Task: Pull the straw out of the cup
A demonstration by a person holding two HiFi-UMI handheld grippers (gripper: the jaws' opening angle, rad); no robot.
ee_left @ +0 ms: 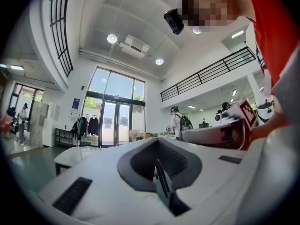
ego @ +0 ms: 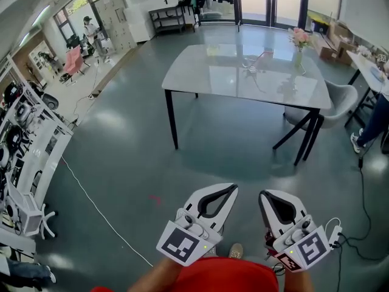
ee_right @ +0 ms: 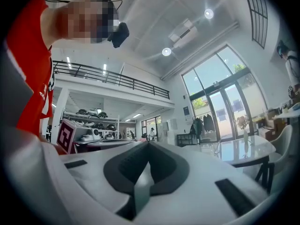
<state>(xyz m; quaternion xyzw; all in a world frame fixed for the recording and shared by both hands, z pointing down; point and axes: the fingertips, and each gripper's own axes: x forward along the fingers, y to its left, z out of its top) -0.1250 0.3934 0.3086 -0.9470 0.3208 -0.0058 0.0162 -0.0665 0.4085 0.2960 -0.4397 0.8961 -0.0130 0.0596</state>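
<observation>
Both grippers are held low and close to my body, far from the table. My left gripper (ego: pixel 233 188) is shut with nothing between its jaws, and its closed tips (ee_left: pixel 157 140) point level across the room. My right gripper (ego: pixel 263 194) sits beside it, also shut and empty, and its tips (ee_right: pixel 149 143) meet in the right gripper view. A small clear thing (ego: pixel 251 64) stands on the grey table (ego: pixel 200 72) across the room; it is too small to tell whether it is the cup with the straw.
A vase of pink flowers (ego: pixel 299 41) stands at the table's far right. A grey chair (ego: pixel 340 99) is tucked at the right side. Shelves with equipment (ego: pixel 24 145) line the left wall. A white cable (ego: pixel 97 208) runs over the floor. A person's leg (ego: pixel 371 123) shows at the right edge.
</observation>
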